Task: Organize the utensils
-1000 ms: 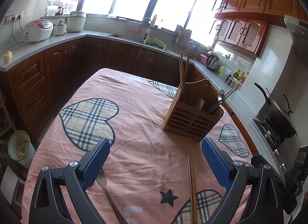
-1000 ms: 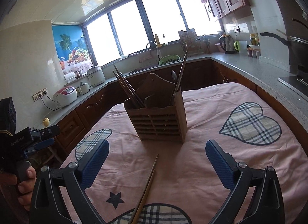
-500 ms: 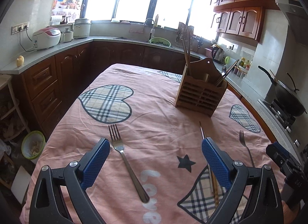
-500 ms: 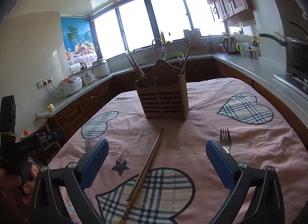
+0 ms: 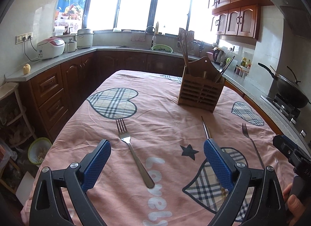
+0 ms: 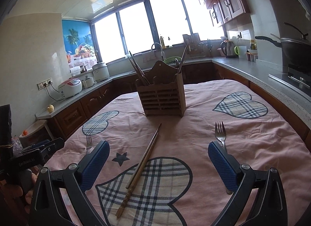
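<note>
From the left wrist, the left gripper (image 5: 157, 160) hangs above the pink cloth (image 5: 167, 128) with its blue fingers (image 5: 97, 164) spread wide and nothing between them. Two forks lie on the counter here: the left fork (image 5: 134, 152) between the fingers, tines away from the camera, and the right fork (image 5: 251, 144) well off to the right. One pair of chopsticks (image 5: 206, 128) lies between the forks, its near end hidden behind the right-hand finger. One wooden holder (image 5: 200, 92) stands upright farther back, with chopsticks and metal handles sticking out of it. The other gripper's body and part of a hand show at the right edge.

From the right wrist, the right gripper (image 6: 159, 160) also has its fingers (image 6: 222, 164) spread and empty. The chopsticks (image 6: 142, 162) lie at a slant between them. The right fork (image 6: 220, 134) passes under the right-hand finger, and only the tines of the left fork (image 6: 89, 141) show beside the left-hand finger. The holder (image 6: 162, 99) stands behind.

Compared with a second ago, both grippers have pulled back from the holder, which looks smaller, and both forks have come into view where only one fork handle showed before.
</note>
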The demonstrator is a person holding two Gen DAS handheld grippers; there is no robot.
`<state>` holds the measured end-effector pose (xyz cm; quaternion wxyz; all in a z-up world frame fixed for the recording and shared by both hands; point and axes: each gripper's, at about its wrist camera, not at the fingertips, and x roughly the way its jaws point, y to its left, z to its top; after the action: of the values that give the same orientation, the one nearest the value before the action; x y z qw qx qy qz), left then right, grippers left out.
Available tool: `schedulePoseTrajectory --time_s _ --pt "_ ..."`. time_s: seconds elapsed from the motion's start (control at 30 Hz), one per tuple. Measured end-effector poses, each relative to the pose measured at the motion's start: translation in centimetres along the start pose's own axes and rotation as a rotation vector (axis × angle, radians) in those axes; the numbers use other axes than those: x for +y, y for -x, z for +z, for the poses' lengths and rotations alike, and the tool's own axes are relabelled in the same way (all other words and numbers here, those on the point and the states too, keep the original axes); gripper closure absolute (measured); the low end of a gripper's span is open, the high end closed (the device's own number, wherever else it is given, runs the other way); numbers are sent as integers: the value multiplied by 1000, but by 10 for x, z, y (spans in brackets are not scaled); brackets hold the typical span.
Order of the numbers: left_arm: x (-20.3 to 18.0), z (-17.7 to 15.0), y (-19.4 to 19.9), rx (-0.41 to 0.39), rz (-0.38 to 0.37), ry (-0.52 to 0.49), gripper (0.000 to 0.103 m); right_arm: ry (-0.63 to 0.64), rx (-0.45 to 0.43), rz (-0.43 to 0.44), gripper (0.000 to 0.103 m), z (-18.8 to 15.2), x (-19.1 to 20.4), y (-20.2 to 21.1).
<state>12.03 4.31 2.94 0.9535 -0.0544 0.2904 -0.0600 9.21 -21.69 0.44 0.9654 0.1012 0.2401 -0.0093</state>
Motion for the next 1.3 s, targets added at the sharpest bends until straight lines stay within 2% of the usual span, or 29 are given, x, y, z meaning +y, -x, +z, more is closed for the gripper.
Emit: schedulePoseTrajectory --time_s 0.07,0.1,0.2,0.27,0.37,0.53,0.67,0.93,1.3 --pt "0 4 12 -32 -10 -4 5 12 -10 9 1 6 4 6" --pt "-1 6 19 -51 -8 -13 1 22 -25 13 1 9 7 12" --pt "-6 4 36 -113 18 -51 1 65 -102 8 0 18 17 32" --pt "-9 -7 41 -147 40 -73 1 92 -148 -3 0 18 22 42" --pt "-11 -23 41 -149 54 -84 1 142 -196 -28 0 8 28 48" --pt "-12 -46 35 -134 91 -86 1 156 -210 -48 0 -21 28 45" --pt "-11 -49 33 -134 121 -90 1 129 -216 -39 0 -37 24 46" --pt "-9 -56 39 -171 150 -104 1 147 -269 -15 0 -43 28 58" --pt "-5 -60 49 -185 131 -110 1 133 -262 -10 0 -44 27 62"
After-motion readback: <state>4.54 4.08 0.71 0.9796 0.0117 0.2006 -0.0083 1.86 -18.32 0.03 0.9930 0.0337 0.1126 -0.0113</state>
